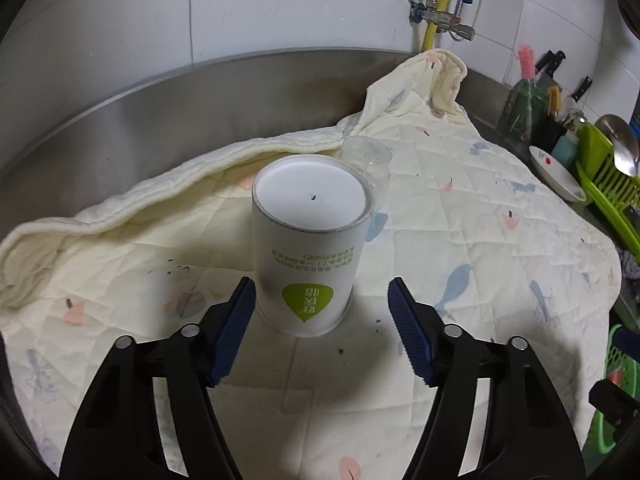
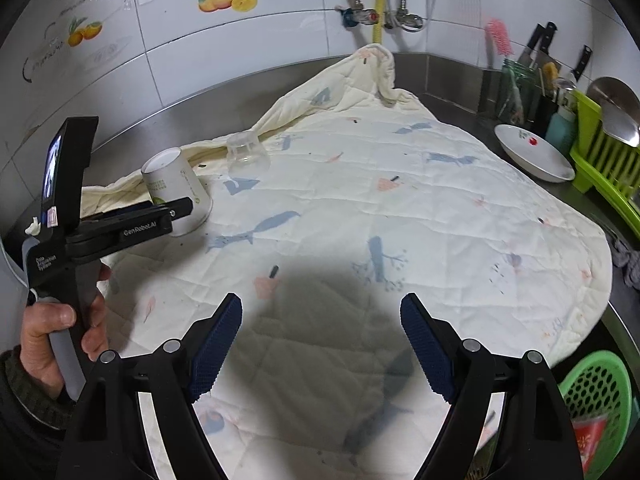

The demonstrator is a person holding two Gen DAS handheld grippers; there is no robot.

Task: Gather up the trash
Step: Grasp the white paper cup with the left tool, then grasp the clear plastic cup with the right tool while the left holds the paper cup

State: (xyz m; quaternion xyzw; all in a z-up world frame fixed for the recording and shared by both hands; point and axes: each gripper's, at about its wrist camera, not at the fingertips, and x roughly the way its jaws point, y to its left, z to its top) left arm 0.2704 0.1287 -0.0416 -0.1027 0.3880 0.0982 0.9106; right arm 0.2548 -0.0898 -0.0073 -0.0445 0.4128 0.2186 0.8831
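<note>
A white paper cup (image 1: 308,240) with a green leaf logo stands upside down on a cream quilted cloth (image 1: 480,240). My left gripper (image 1: 320,284) is open around the cup's lower part, a blue pad on each side; the right pad is clearly apart from the cup, the left pad is close beside its wall. A clear plastic cup (image 1: 370,158) stands upside down just behind. In the right wrist view a hand holds the left gripper (image 2: 160,210) against the paper cup (image 2: 176,184), with the clear cup (image 2: 246,156) beyond. My right gripper (image 2: 321,300) hangs open over bare cloth.
A green mesh basket (image 2: 596,392) with something red inside sits at the cloth's near right corner. A white dish (image 2: 532,152), a green dish rack (image 2: 600,148), a jar and knives line the right side. The steel counter (image 1: 200,112) and tiled wall run behind.
</note>
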